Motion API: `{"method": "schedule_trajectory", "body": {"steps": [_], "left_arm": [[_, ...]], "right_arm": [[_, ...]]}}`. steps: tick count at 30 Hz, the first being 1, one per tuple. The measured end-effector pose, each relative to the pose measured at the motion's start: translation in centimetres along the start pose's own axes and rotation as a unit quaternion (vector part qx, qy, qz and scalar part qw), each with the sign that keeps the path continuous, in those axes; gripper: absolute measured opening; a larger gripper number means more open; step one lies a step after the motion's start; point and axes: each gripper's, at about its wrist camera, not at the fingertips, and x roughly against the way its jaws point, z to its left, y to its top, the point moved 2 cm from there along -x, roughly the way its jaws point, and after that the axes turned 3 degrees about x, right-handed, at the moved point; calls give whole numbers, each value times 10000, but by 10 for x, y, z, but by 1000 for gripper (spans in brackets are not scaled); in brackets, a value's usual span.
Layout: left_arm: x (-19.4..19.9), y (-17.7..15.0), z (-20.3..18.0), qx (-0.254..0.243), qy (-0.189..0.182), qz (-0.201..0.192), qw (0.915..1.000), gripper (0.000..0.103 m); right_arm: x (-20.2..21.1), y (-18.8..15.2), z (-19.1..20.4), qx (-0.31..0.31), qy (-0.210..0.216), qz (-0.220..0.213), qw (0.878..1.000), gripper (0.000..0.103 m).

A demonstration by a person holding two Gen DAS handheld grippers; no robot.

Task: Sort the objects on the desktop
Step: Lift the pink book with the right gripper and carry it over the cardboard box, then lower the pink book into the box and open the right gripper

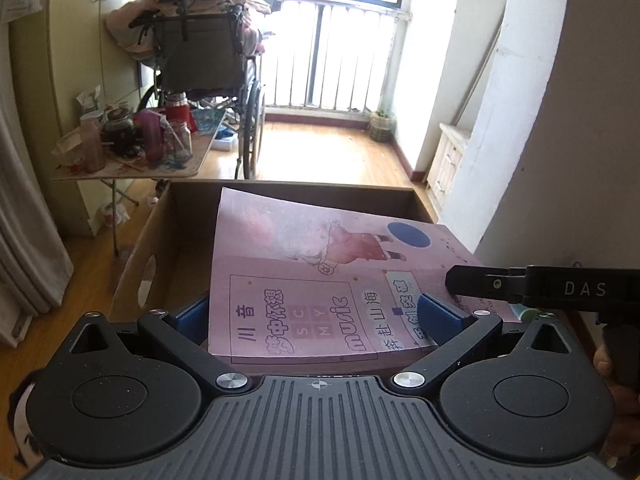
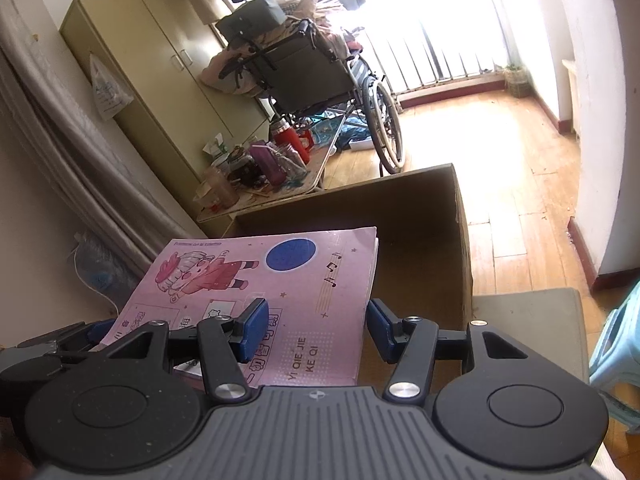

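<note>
**Pink book held over the cardboard box**

The pink book (image 1: 304, 280) hangs above the open cardboard box (image 1: 168, 232), both grippers' jaws clamped on it: left gripper (image 1: 316, 316), right gripper (image 2: 316, 326). Only the right wrist view shows a blue stool (image 2: 616, 344).
</note>
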Motion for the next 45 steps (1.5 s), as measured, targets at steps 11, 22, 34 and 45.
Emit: {"method": "schedule_trajectory", "body": {"steps": [11,22,34,45], "left_arm": [[-78,3,12,-41,-223,698,9973,103],[-148,-9,28,220,-383,1965,9795,102],[-151,-5,46,409,-77,2236,9738,102],[-184,2,71,571,-279,3294,9421,102]], "right_arm": [[-63,8,-23,264,-424,419,9979,58],[-101,-4,-26,972,-1011,949,9856,58],[-71,8,-10,1232,-801,808,9858,66],[-146,-10,-6,436,211,3361,9406,55]]}}
